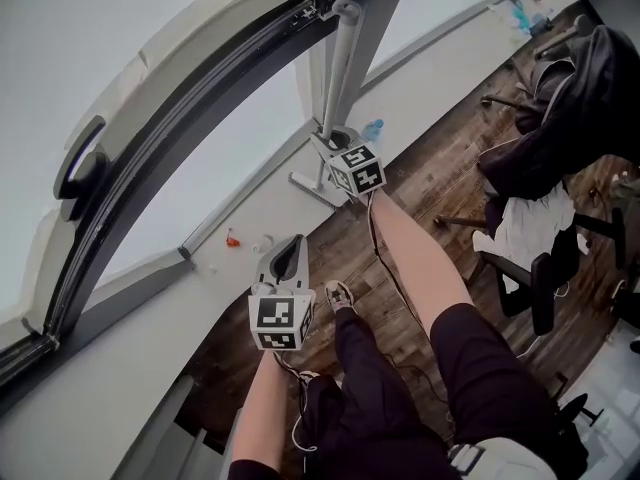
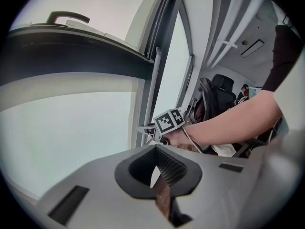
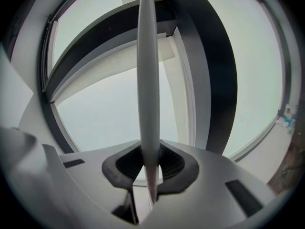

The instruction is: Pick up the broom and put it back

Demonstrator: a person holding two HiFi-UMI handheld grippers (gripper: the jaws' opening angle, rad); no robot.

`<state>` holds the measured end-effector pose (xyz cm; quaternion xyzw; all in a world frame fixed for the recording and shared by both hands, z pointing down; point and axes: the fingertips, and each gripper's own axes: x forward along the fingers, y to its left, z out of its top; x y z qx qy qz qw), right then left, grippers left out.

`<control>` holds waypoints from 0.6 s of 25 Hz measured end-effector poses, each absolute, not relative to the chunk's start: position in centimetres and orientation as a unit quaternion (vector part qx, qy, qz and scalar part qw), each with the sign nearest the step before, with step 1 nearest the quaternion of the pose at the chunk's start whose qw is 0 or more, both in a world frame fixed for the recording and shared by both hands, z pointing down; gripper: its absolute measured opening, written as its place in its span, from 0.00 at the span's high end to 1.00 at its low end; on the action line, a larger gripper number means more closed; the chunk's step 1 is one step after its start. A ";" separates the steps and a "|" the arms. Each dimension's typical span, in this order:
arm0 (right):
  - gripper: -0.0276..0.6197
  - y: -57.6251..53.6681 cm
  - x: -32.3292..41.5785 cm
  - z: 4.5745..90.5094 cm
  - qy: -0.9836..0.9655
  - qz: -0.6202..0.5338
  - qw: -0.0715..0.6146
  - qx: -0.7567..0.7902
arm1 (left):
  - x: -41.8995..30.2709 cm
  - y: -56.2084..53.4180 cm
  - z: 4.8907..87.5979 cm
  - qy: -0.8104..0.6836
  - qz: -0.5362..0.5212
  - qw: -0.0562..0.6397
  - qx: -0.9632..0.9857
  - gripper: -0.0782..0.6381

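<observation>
Broom handle gripped upright by the window, left tongs idle.

Head view: the right gripper [image 1: 337, 140] clasps the pale broom handle [image 1: 341, 63], which stands upright beside the dark window frame [image 1: 200, 138], over the wood floor [image 1: 450, 158]; the left gripper [image 1: 291, 248] hangs nearer the person's legs, well apart from the handle. Left gripper view — its jaws are pressed together with nothing between them. Right gripper view — the handle rises straight up from between the jaws, clamped on both sides.
</observation>
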<state>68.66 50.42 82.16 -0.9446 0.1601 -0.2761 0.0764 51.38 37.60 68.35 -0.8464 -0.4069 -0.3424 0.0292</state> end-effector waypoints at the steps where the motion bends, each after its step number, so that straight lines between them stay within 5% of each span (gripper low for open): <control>1: 0.83 50.7 69.0 82.3 0.155 -0.280 0.075 -0.944 | 51.5 37.7 68.4 -0.405 -0.342 0.030 -0.847 0.89; 15: 0.68 54.2 68.0 80.3 0.053 -0.291 0.028 -0.955 | 51.0 37.7 67.2 -0.393 -0.335 0.033 -0.856 0.89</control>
